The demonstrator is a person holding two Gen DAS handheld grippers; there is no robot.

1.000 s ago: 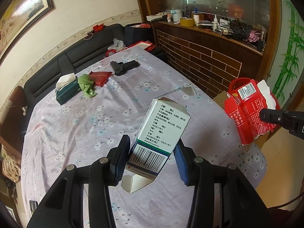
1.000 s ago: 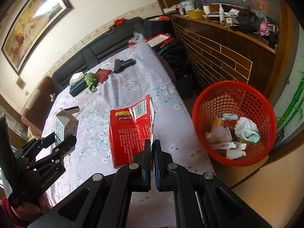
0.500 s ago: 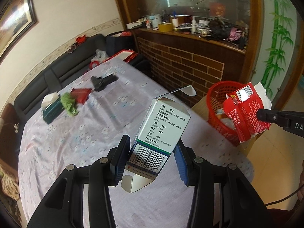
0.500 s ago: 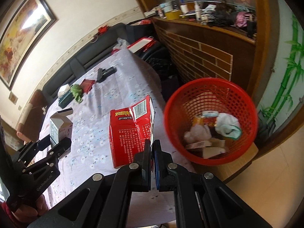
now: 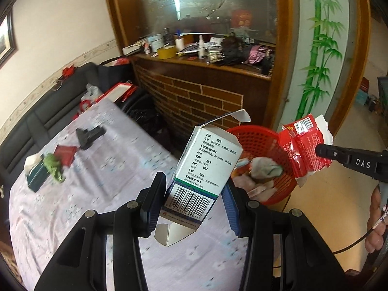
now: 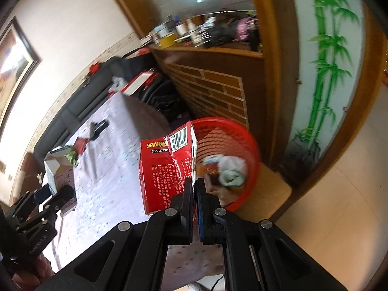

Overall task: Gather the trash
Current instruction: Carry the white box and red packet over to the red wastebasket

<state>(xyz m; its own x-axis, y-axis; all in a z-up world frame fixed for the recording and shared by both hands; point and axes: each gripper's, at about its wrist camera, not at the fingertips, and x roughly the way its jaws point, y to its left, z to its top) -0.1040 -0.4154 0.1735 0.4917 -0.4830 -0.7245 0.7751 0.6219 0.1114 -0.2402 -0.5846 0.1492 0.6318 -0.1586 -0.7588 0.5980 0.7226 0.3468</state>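
- Left gripper: fingers clamped on the lower end of a white medicine box. The box is tilted, top flap open, raised over the table edge beside the red basket.
- Right gripper: fingers pressed together on the edge of a torn red packet, suspended at the basket rim.
- Red basket: on the floor just beside the table; contains crumpled paper and wrappers.
- Table: carries a tissue box, a green cloth and a black object.
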